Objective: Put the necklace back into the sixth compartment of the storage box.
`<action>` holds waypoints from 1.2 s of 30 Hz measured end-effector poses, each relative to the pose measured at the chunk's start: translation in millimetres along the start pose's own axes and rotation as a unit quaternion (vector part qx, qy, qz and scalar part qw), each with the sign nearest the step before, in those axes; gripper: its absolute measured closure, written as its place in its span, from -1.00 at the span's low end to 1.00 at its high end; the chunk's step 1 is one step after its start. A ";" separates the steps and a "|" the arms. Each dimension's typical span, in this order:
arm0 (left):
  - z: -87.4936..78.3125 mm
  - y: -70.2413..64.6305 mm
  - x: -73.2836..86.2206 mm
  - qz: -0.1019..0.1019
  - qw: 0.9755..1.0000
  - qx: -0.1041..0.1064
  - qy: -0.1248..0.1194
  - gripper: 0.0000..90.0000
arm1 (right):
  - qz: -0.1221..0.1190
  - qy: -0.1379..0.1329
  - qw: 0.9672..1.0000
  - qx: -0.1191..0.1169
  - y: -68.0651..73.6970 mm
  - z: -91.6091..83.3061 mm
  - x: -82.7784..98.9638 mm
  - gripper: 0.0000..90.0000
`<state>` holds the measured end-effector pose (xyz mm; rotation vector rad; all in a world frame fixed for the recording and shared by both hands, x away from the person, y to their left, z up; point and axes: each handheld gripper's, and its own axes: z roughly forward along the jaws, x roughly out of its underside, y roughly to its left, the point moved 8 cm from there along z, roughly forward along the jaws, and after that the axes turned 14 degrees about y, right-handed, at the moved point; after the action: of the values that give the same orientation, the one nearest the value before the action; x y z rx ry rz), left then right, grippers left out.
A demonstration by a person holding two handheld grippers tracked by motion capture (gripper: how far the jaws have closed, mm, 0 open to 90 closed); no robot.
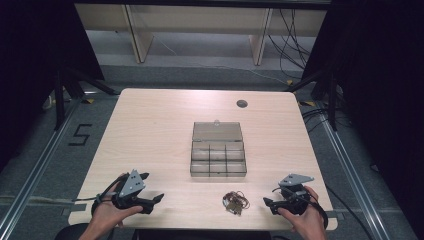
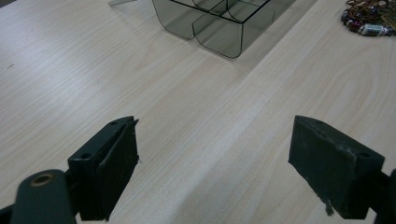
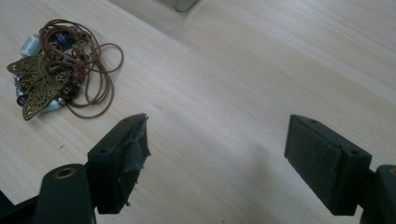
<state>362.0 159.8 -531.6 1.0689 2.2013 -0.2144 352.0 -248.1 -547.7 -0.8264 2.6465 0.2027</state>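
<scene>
A clear smoky plastic organizer box (image 1: 218,159) with its lid folded back sits mid-table; its near corner shows in the left gripper view (image 2: 219,25). A brown-cord necklace with a brass butterfly pendant and beads (image 1: 234,202) lies coiled near the front edge, at upper left in the right gripper view (image 3: 51,74) and at the top right corner of the left gripper view (image 2: 371,18). My left gripper (image 1: 152,187) rests at the front left, open and empty (image 2: 215,168). My right gripper (image 1: 270,196) sits just right of the necklace, open with nothing between its pads (image 3: 217,163).
The light wooden table (image 1: 150,125) has a round cable hole (image 1: 242,104) at the back. Black curtains, stands and cables flank the table on both sides. Bare wood lies between the box and each gripper.
</scene>
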 end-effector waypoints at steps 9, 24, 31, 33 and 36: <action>-0.2 0.1 0.1 -0.003 1.000 -0.002 0.001 -0.67 | -0.004 0.009 1.000 -0.005 2.1 -2.0 0.5 -0.48; -0.5 -0.1 0.1 -0.005 1.000 -0.003 0.001 -0.67 | -0.039 0.029 0.999 -0.012 15.1 -7.3 -8.1 -0.48; -0.5 0.0 0.2 -0.006 1.000 -0.004 0.002 -0.67 | -0.057 0.029 0.998 -0.021 30.8 -9.0 -18.5 -0.49; -0.6 -0.9 -0.6 -0.006 1.000 0.000 -0.002 -0.67 | -0.070 0.032 0.997 -0.019 31.7 -9.1 -19.0 -0.49; -0.6 -0.6 -0.5 -0.005 1.000 0.000 -0.001 -0.66 | -0.081 0.030 0.996 -0.022 39.5 -7.1 -23.9 -0.51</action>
<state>361.4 159.3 -530.9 1.0558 2.2053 -0.2193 345.5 -205.0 -531.0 -1.0729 2.6217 0.1984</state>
